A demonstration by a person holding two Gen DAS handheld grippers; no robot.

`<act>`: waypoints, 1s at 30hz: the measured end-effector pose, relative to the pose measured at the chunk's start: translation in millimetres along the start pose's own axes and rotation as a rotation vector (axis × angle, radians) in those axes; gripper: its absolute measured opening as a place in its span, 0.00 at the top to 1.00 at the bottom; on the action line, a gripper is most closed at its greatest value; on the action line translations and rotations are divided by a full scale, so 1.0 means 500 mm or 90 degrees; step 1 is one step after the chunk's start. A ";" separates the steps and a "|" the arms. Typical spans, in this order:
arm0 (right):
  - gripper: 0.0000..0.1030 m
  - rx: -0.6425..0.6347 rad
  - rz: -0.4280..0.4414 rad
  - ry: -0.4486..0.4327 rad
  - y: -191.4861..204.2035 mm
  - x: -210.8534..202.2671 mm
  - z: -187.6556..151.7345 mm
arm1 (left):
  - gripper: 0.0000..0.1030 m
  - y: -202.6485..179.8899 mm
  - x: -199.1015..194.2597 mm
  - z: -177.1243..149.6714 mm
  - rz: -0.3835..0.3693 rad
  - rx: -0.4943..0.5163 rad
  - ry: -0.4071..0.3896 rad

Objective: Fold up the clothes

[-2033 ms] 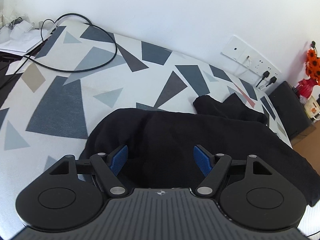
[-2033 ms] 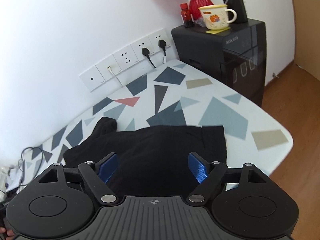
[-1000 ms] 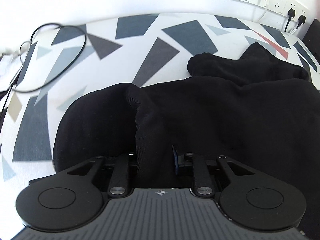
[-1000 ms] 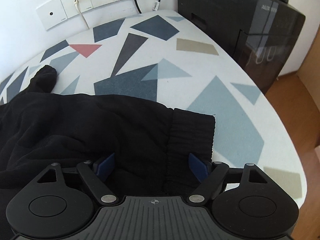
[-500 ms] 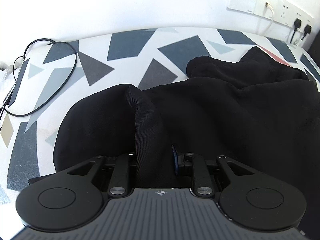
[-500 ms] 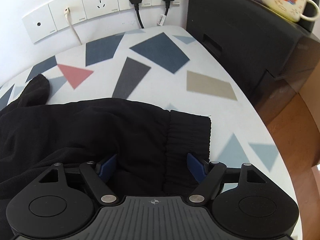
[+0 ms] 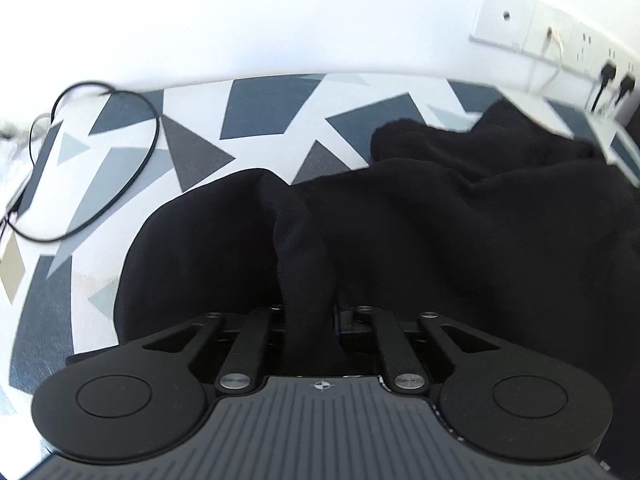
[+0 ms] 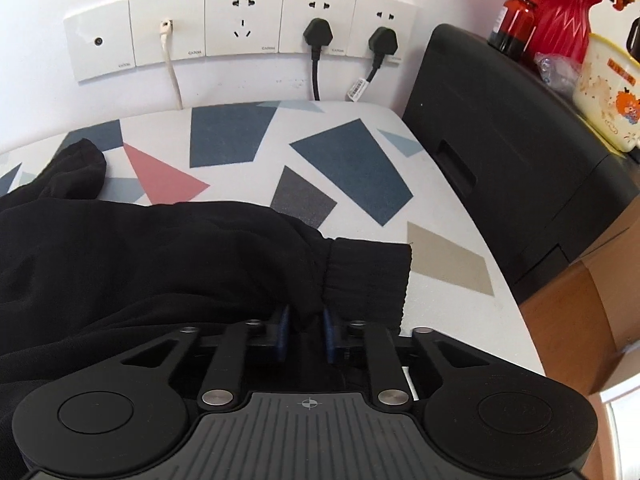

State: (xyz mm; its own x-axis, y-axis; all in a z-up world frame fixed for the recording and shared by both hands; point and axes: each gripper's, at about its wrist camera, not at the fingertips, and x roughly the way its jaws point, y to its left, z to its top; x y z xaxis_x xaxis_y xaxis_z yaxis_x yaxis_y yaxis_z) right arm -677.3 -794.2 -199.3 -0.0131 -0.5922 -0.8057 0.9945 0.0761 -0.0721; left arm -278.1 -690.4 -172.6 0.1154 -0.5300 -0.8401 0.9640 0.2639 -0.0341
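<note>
Black garment [image 7: 460,232] spread across a table with a white cover printed in grey, blue and tan shapes [image 7: 256,120]; fabric rumpled, one lobe bunched toward the wall; it covers most of the near surface in the left wrist view.

Left gripper [image 7: 310,320] — jaws drawn together on a raised ridge of the black cloth; the fold runs up and away from between the fingers; a sliver of blue pad visible on the right side only.

Right gripper [image 8: 304,330] — blue pads [image 8: 283,330] pinched on the garment just left of its ribbed cuff [image 8: 368,276]; cuff lies flat on the table, its end edge toward the table's right side; cloth gathered into a narrow tuck between the pads.

Surroundings: row of wall sockets [image 8: 240,28] behind the table, two black plugs and one white cable in them; black cabinet [image 8: 512,160] just beside the table's right end, a red vase [image 8: 564,12] and a patterned mug [image 8: 608,96] on top; a looped black cable [image 7: 120,168] on the table's far left, well apart from the garment.
</note>
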 end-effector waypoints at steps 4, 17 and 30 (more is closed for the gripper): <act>0.94 0.018 -0.005 -0.026 -0.011 -0.030 -0.008 | 0.92 0.023 -0.058 0.007 -0.023 -0.013 -0.041; 0.95 0.080 0.035 -0.229 -0.072 -0.257 -0.038 | 0.92 0.095 -0.301 0.028 -0.138 -0.069 -0.214; 0.95 0.157 0.050 -0.233 -0.110 -0.419 -0.299 | 0.92 0.156 -0.315 -0.077 -0.171 -0.071 -0.147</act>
State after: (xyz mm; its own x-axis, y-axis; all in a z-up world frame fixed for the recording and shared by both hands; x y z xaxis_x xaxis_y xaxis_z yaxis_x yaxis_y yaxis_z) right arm -744.6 -554.6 -114.5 0.0567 -0.8408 -0.5384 0.9867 -0.0349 0.1585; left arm -230.4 -555.4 -63.4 -0.0741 -0.7571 -0.6491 0.9367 0.1705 -0.3058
